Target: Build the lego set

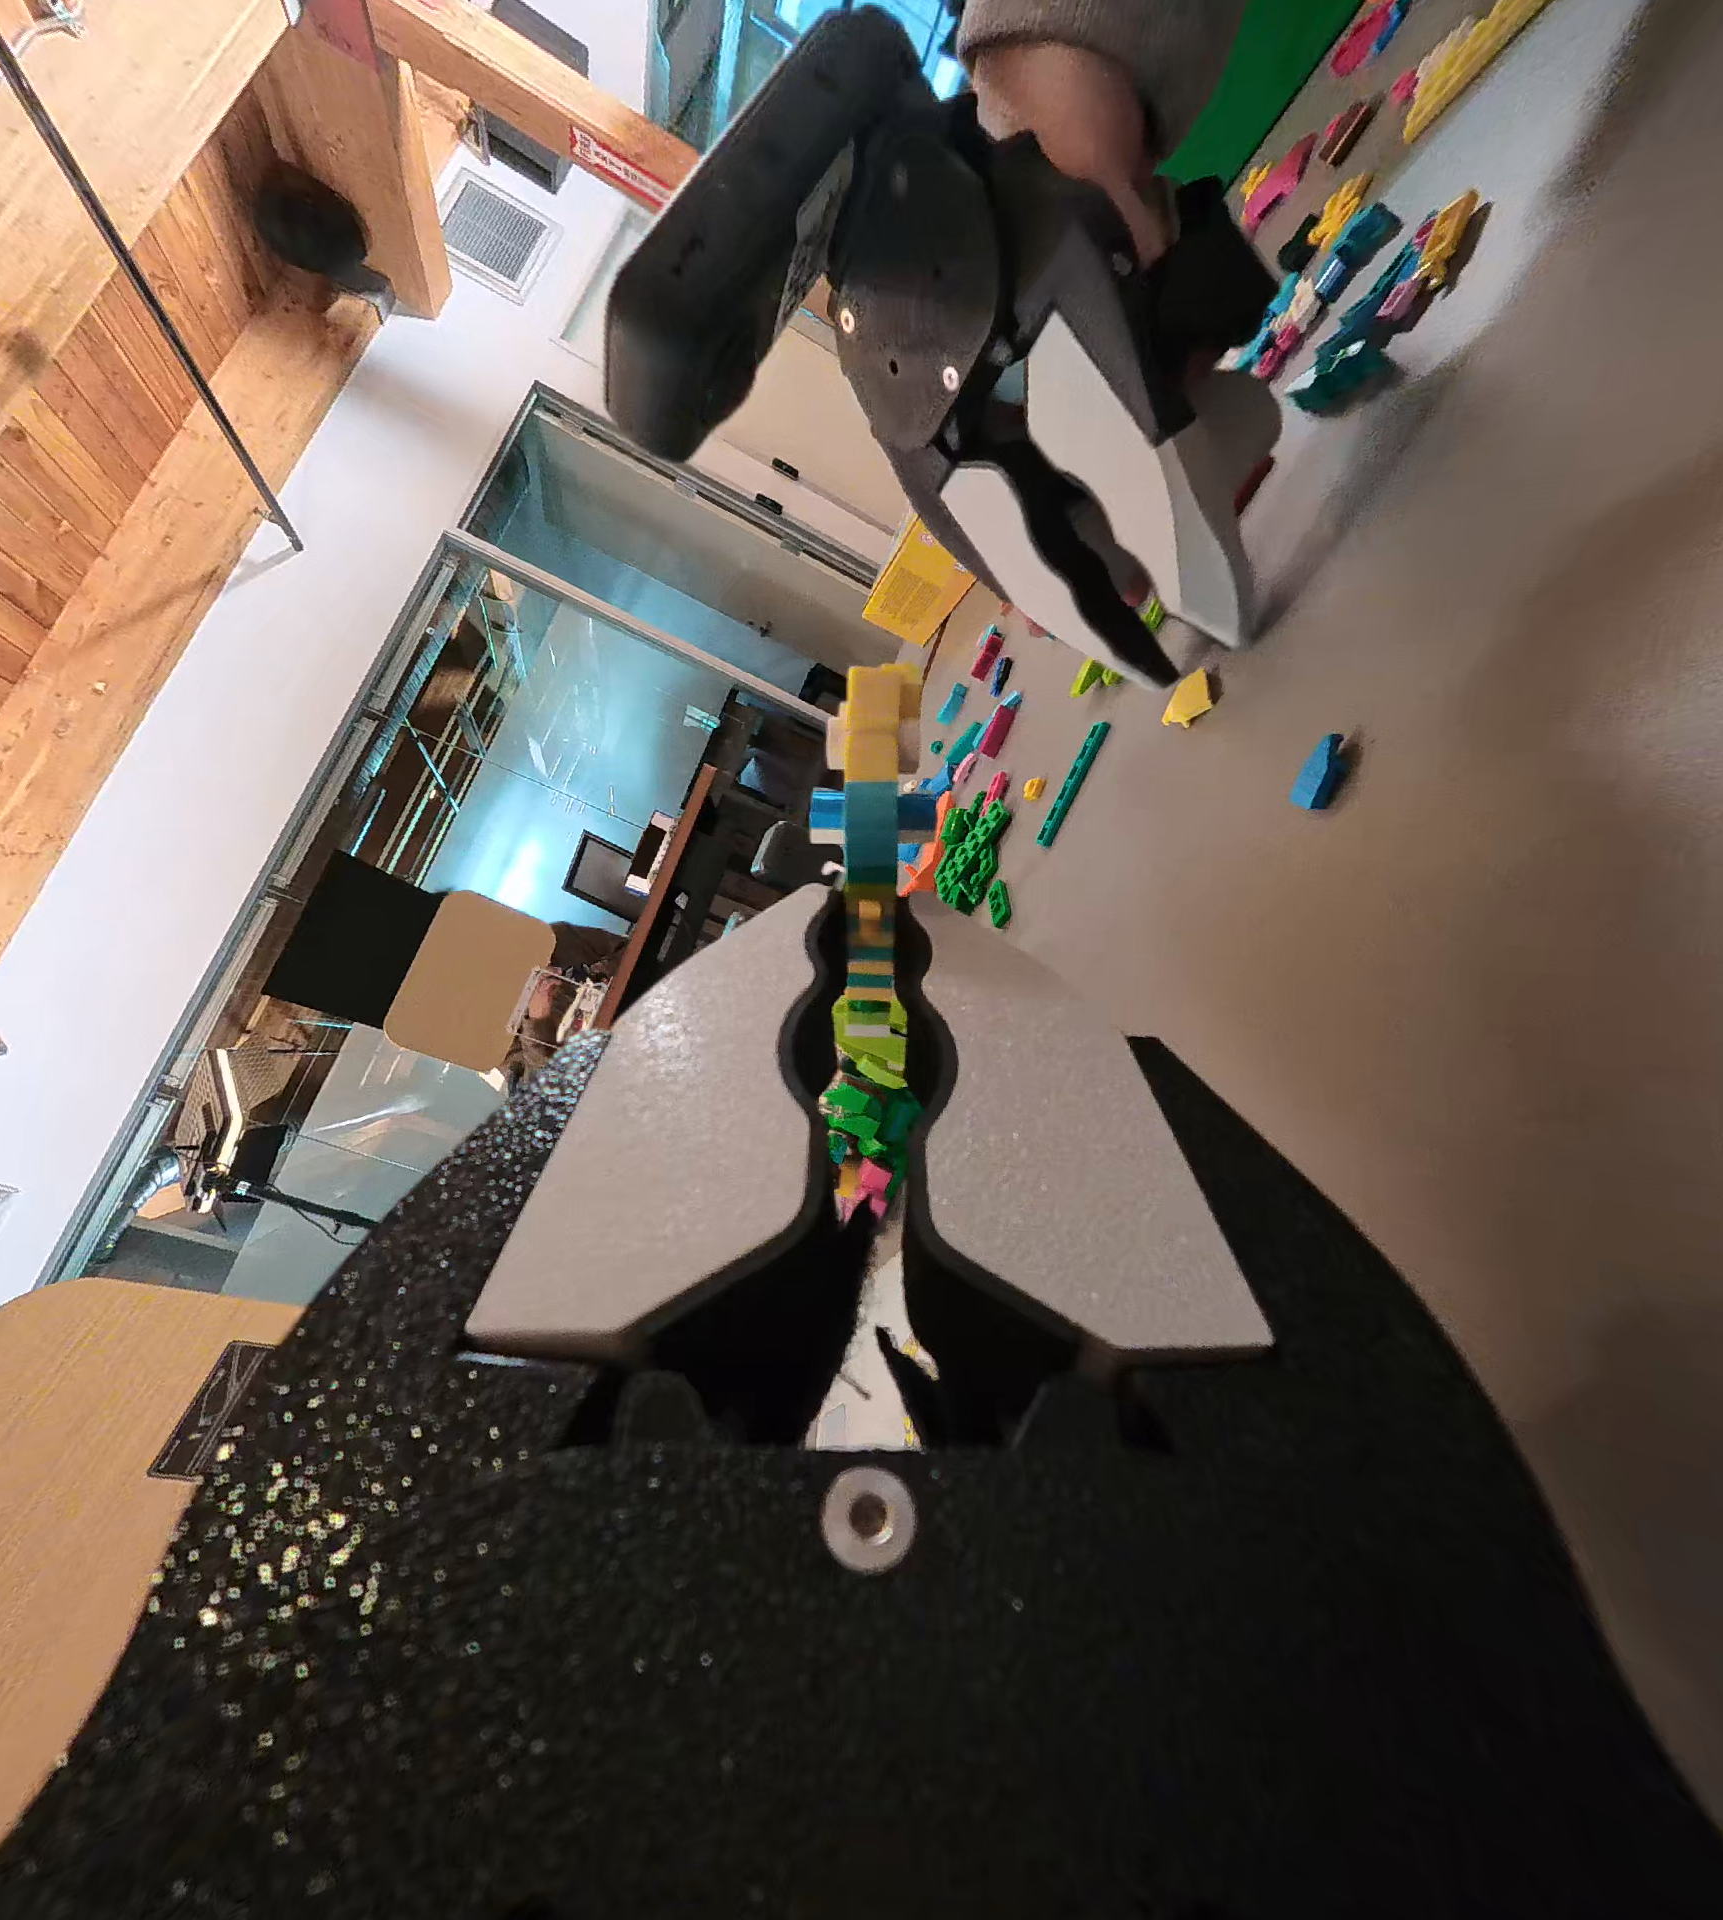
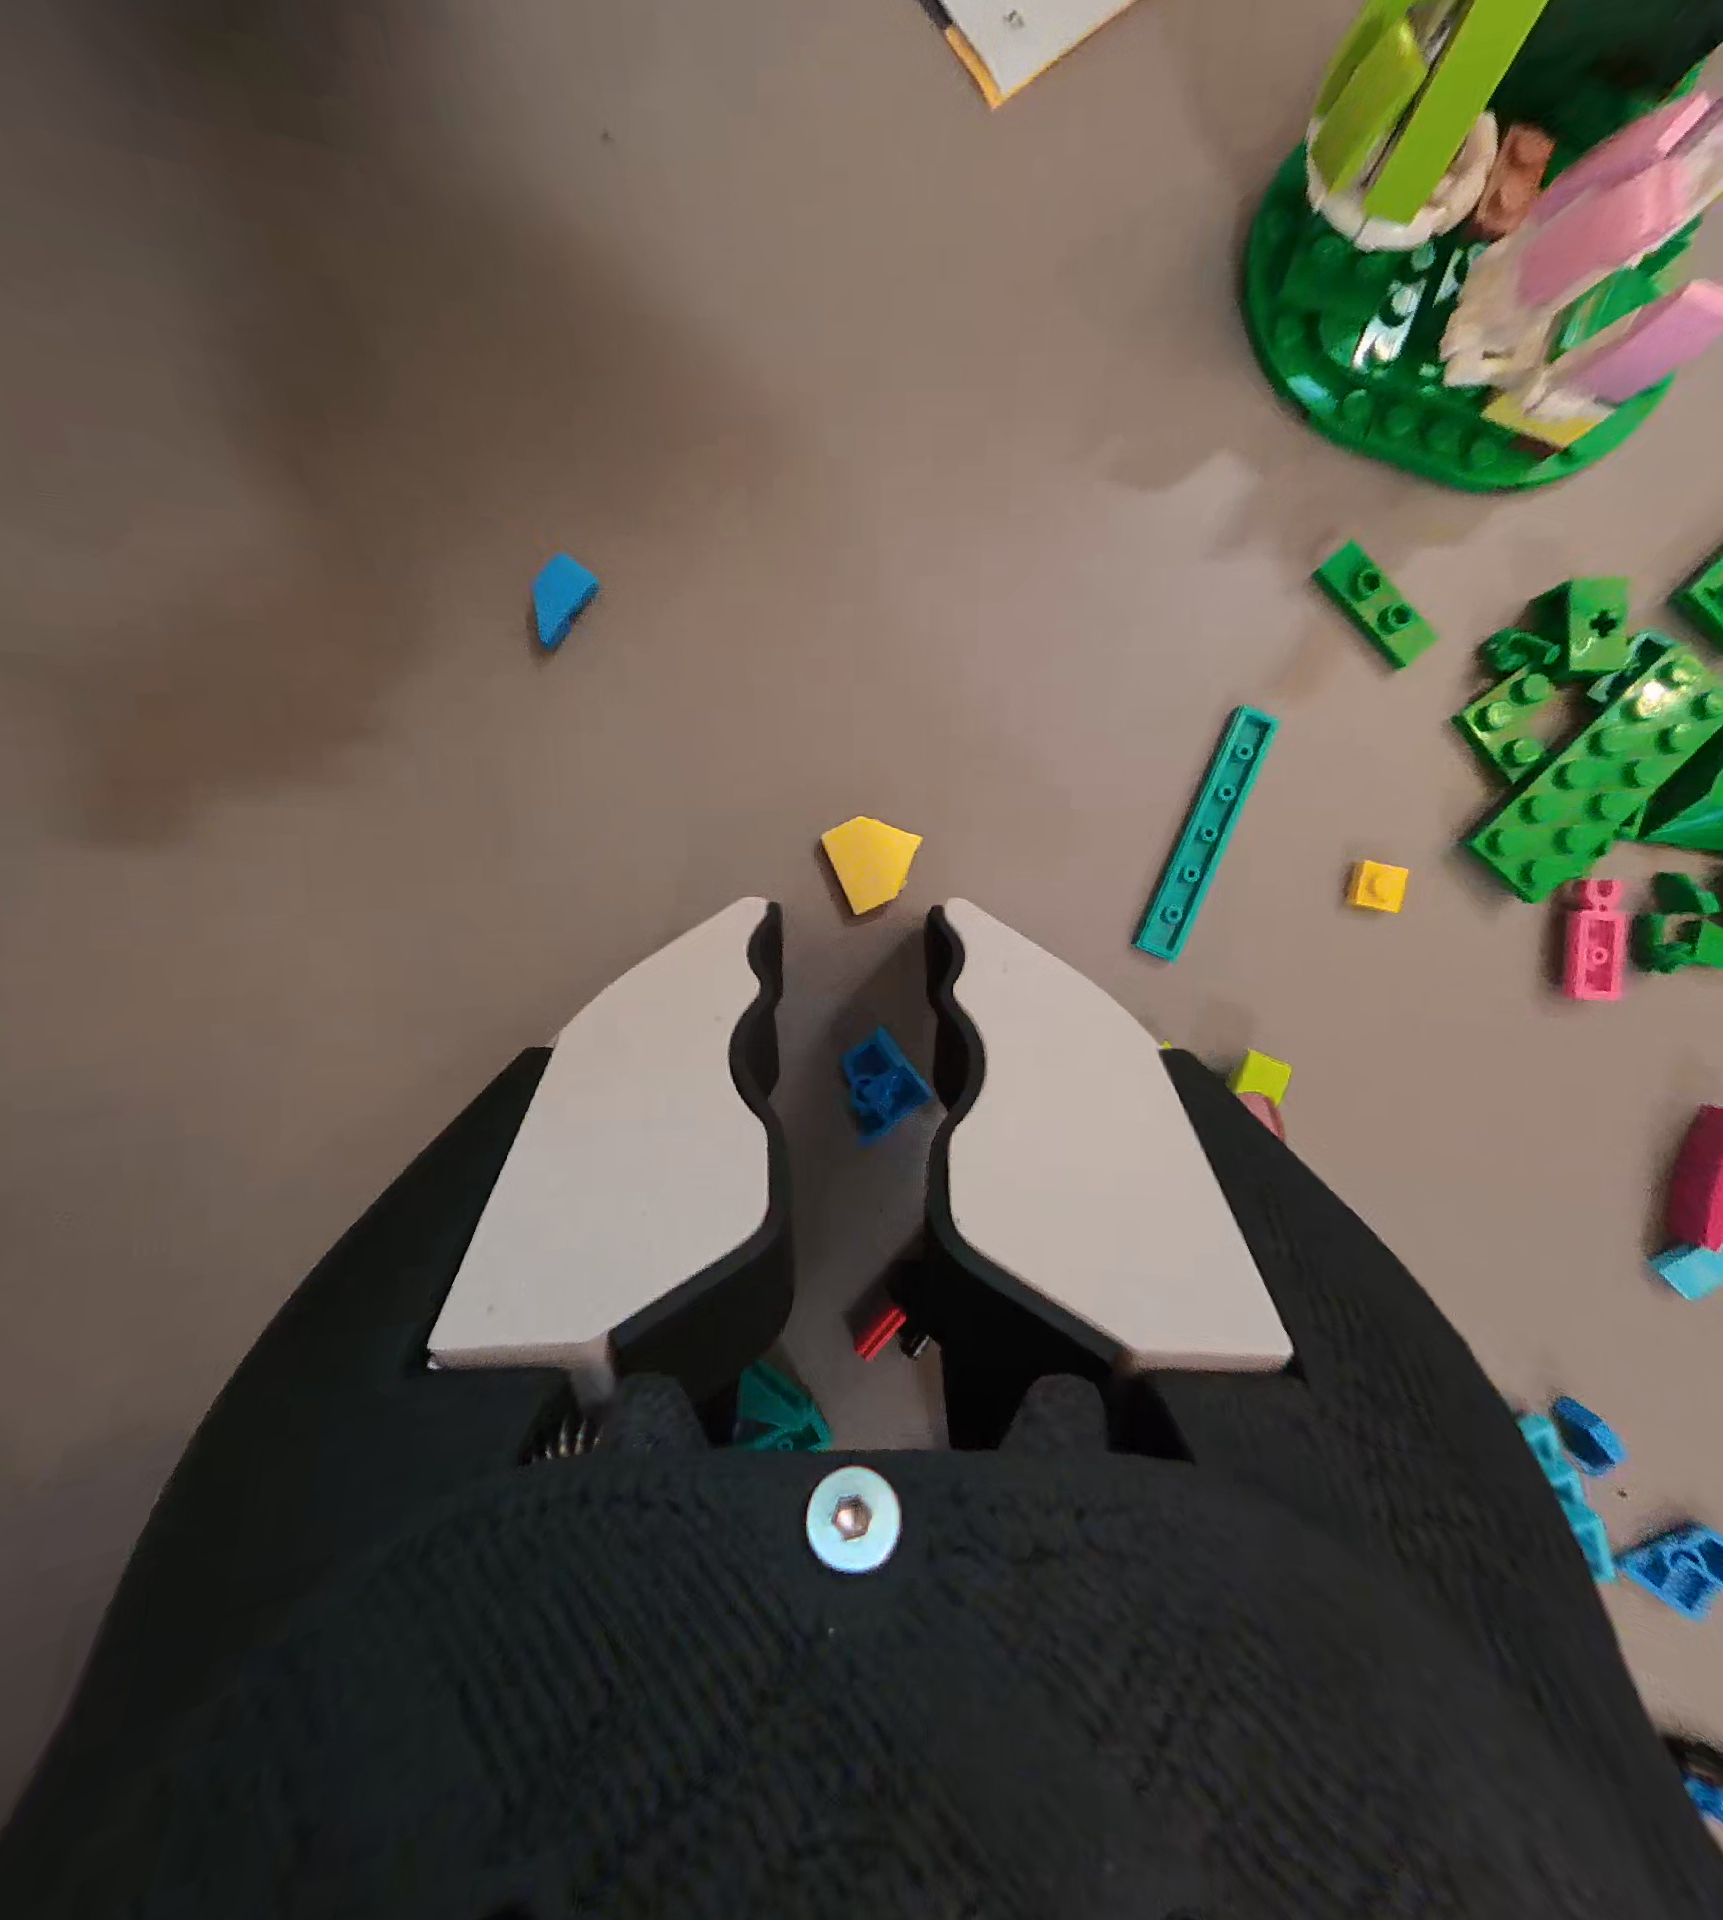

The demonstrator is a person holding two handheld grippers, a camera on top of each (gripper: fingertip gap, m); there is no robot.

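Right gripper, lower centre of the right wrist view: jaws parted a narrow way, nothing between them. We read it as hanging over the grey table, tips pointing down. A yellow wedge piece lies just ahead of the fingertips; a small blue piece shows on the table through the gap between the fingers. A red piece shows deeper in the gap, near the finger roots.

Left gripper, centre of the left wrist view: clamped on a tall thin column of stacked bricks, yellow at the far end, then teal, lime and green toward us. The column is lifted off the table, sticking out past the fingertips.

We judge the step to be fetching the next piece for the held column; the yellow wedge is the likeliest target, the blue piece second. The next move calls for lowering the right gripper so the fingers straddle the chosen piece, then closing.

Outward: teal strip to the right, loose green bricks at the right edge, a round green base with pink and lime parts at upper right, blurred.

Hard to make out: the column's lower end, hidden between the left fingers; which piece the build needs; how high the right fingertips sit above the table.
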